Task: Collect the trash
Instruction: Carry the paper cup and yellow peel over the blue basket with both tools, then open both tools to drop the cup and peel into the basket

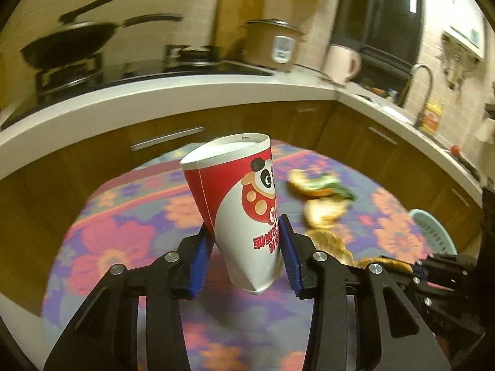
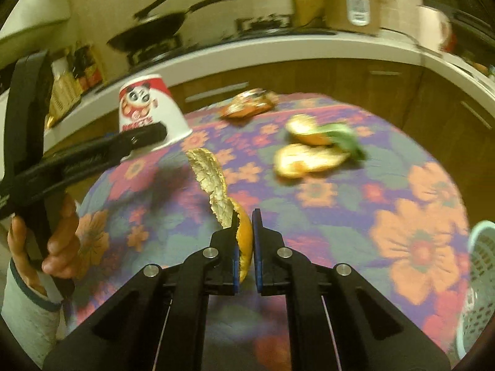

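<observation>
Above a flowered table [image 1: 117, 241], the left gripper [image 1: 247, 247] is pinching an upside-down paper cup [image 1: 238, 204], lifted clear of the cloth. The right gripper [image 2: 246, 244] is squeezing an orange peel [image 2: 244, 241] between its pads. More peels [image 2: 309, 160] are lying on the table, near a wrapper [image 2: 247, 105]. A basket [image 2: 479, 293] is sitting at the right edge.

Paper cup [image 1: 244, 213]: red printed characters low on its side, upside down, too blurred to read; panda cartoon logo above them. No other text legible, incl. rice cooker [image 1: 272, 44] panel.
</observation>
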`<state>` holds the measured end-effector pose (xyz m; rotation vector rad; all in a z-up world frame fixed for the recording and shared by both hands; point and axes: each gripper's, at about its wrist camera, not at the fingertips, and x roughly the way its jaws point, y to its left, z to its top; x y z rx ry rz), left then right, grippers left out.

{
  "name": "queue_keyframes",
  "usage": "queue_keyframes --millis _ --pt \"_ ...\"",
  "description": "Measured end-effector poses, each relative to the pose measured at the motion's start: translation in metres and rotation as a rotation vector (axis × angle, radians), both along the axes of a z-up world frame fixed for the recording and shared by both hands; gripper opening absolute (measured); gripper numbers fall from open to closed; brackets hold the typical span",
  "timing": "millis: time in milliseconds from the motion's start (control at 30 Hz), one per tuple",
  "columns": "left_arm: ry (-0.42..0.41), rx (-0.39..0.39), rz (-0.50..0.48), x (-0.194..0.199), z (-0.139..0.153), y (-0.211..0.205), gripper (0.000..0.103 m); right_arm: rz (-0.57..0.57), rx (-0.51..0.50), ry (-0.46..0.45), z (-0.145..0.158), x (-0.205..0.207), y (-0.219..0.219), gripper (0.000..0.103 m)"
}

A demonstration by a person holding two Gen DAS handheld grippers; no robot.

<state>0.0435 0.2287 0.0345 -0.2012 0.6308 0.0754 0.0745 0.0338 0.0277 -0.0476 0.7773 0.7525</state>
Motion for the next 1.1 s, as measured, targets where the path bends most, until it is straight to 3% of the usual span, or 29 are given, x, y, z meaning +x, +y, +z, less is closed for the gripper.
queue_keyframes --millis 233,467,700,833,1100 --pt "-0.023 -0.019 -0.147 0.023 0.014 -0.084 0.04 -0.175 0.087 -0.003 0.018 0.013 -0.101 0.005" --pt "-0.02 -0.001 -0.286 0.048 0.017 -0.173 0.04 -0.346 0.152 0.0 0.015 0.022 -0.201 0.005" --pt "0.017 0.008 -0.412 0.073 0.007 -0.263 0.04 -0.515 0.183 0.031 -0.005 0.03 -0.293 0.005" --pt "0.069 0.017 -0.477 0.088 -0.01 -0.312 0.04 -0.624 0.21 0.12 -0.03 0.041 -0.339 0.005" --pt "0.193 0.005 -0.562 0.114 -0.051 -0.374 0.042 -0.725 0.214 0.262 -0.076 0.058 -0.379 0.005"
